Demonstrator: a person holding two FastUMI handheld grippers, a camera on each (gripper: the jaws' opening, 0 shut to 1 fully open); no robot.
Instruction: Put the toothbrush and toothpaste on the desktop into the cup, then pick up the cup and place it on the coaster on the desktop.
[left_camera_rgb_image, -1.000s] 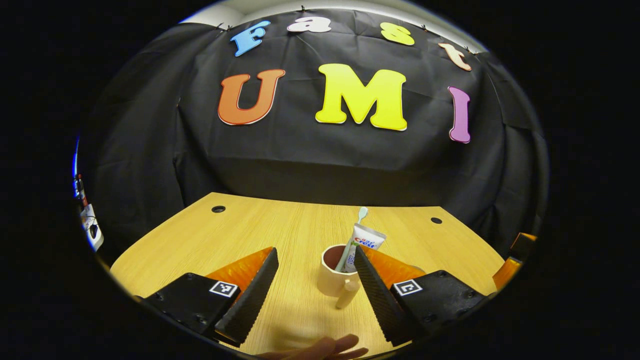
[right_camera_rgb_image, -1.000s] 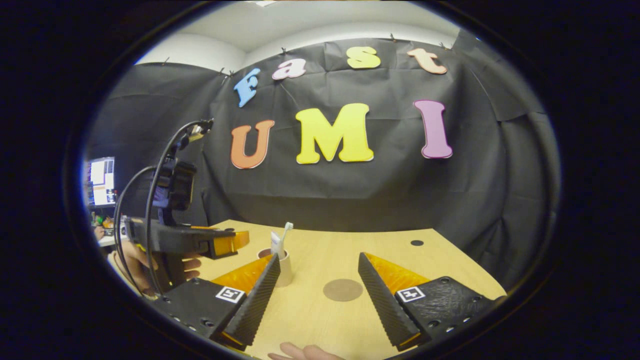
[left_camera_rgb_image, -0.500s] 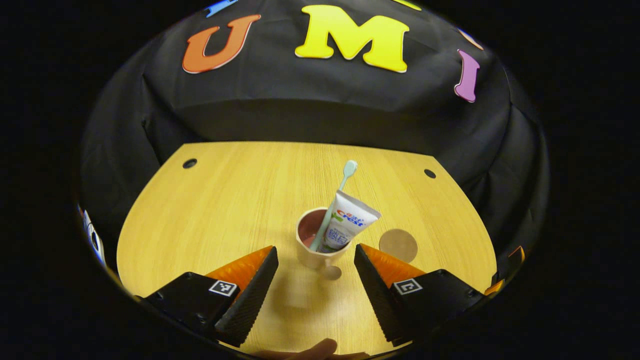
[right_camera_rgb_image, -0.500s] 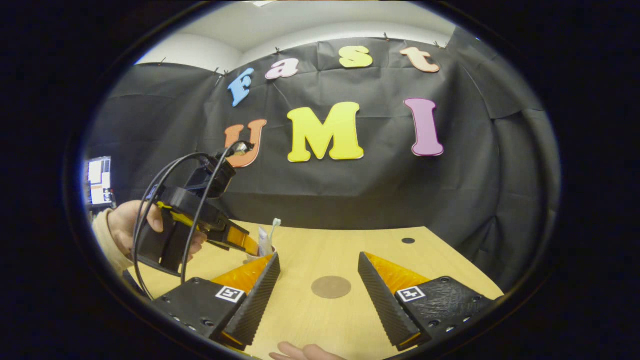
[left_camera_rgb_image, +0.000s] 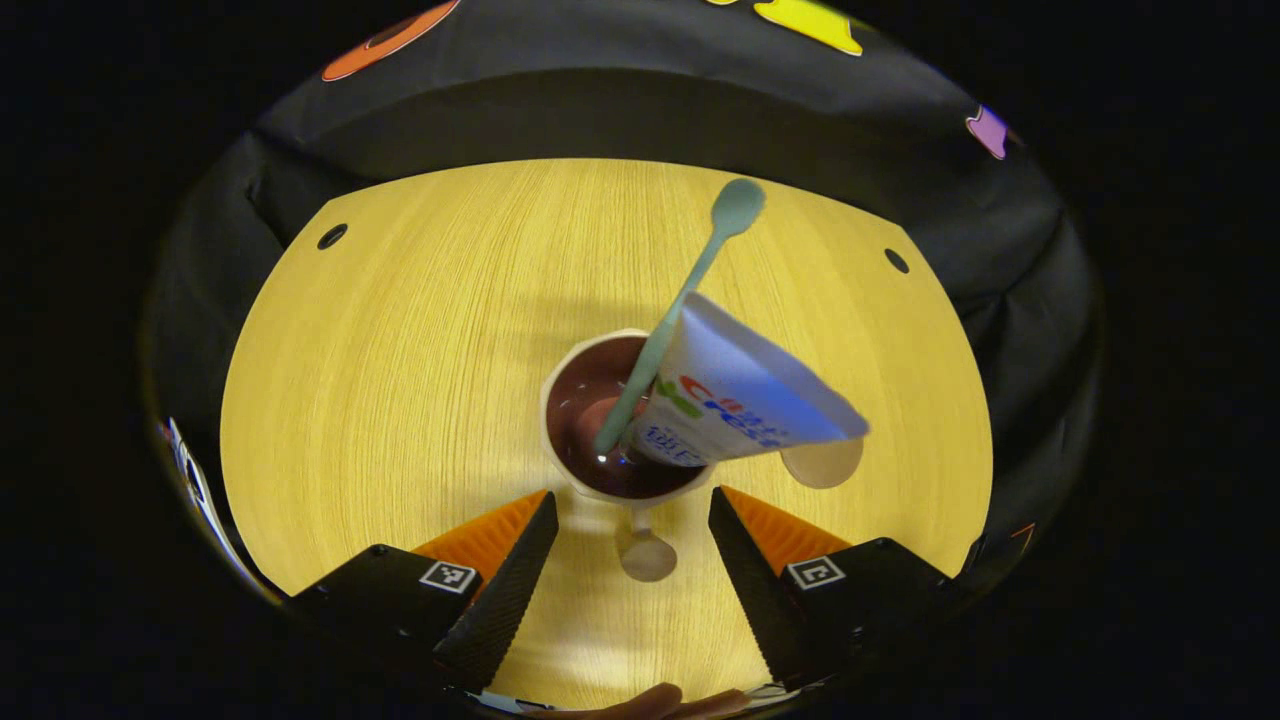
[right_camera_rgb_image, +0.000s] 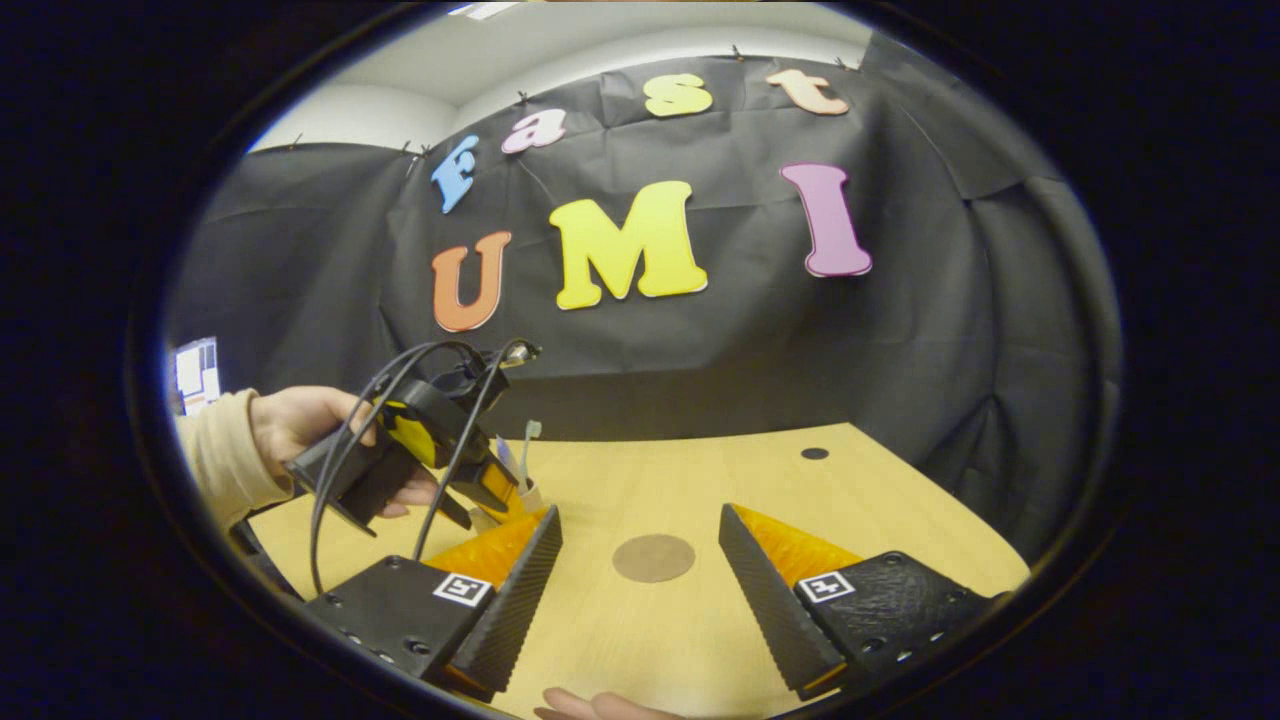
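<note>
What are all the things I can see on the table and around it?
Cup: one, cream outside, dark reddish inside, middle of the table.
Toothbrush: one, pale green, leaning in the cup.
Toothpaste: one, white tube, leaning in the cup.
Coaster: one, brown, round, flat on the table beside the cup.
Table: one, light wood, two dark holes near the back.
Left gripper: one, open, over the cup handle.
Right gripper: one, open, low over the table.
Hand: one, holding the left gripper.

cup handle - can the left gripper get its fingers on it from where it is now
Probably yes. The left gripper is open right above the cup, the handle sits between its fingers, and the toothbrush and toothpaste lean away.
</note>
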